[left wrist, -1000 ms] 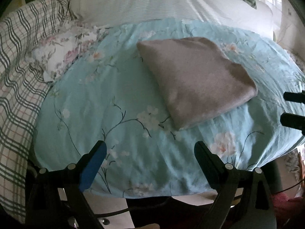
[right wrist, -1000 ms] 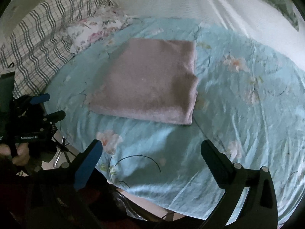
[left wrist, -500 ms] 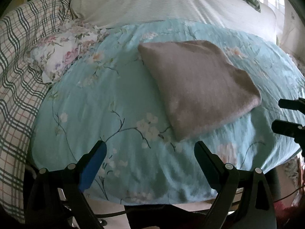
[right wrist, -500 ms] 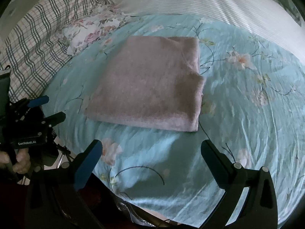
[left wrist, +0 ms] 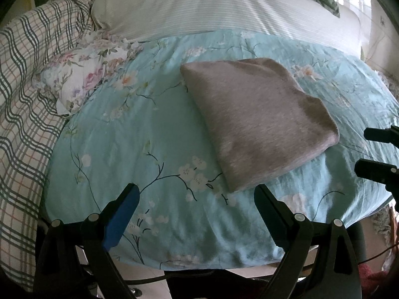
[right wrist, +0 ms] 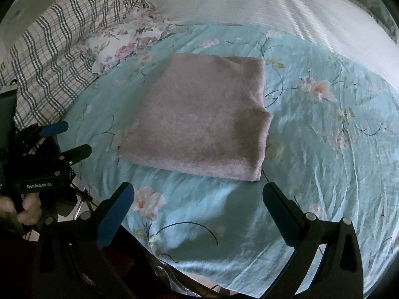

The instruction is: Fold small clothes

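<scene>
So the garment [left wrist: 256,127] is a mauve-grey fuzzy knit thing, already folded into a thick, roughly square bundle lying flat on my teal floral sheet. From my right tongs' view it sits just left of centre with its layered open edges facing 3 o'clock, where a little step shows halfway down, and the smooth fold runs along 6.

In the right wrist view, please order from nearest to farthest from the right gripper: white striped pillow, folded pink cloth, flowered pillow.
From the right gripper:
1. Folded pink cloth, straight ahead on the blue sheet.
2. Flowered pillow, beyond it, to the left.
3. White striped pillow, at the far end.
</scene>
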Tool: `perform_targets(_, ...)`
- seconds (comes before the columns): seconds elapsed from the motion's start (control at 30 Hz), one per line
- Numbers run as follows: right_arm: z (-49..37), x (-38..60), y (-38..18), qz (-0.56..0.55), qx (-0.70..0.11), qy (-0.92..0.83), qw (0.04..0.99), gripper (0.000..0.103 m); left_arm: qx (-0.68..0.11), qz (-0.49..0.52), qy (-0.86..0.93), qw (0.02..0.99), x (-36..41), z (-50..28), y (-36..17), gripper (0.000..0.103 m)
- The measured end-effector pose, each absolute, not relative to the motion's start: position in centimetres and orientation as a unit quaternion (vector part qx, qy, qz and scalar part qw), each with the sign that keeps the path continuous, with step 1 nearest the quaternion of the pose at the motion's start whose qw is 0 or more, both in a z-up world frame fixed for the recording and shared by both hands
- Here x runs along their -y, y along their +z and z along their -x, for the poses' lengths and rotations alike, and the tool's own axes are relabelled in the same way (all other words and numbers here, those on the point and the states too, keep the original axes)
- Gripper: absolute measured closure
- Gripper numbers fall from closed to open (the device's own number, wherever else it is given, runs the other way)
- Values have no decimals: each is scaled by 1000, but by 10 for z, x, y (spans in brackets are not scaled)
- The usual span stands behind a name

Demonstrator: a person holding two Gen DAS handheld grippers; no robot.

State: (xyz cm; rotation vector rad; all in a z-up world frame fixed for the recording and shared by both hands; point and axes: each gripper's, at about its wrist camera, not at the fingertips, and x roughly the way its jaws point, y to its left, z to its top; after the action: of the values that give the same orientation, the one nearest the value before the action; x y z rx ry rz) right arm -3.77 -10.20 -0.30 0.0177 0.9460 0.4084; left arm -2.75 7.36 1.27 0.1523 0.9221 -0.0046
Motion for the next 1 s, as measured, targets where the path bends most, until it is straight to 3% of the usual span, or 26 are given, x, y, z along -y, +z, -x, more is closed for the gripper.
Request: perform_targets(1.0, 34, 103, -1, -11, -451, 203, 869, 0, -441, -70, -5, 895, -69, 26, 15, 9)
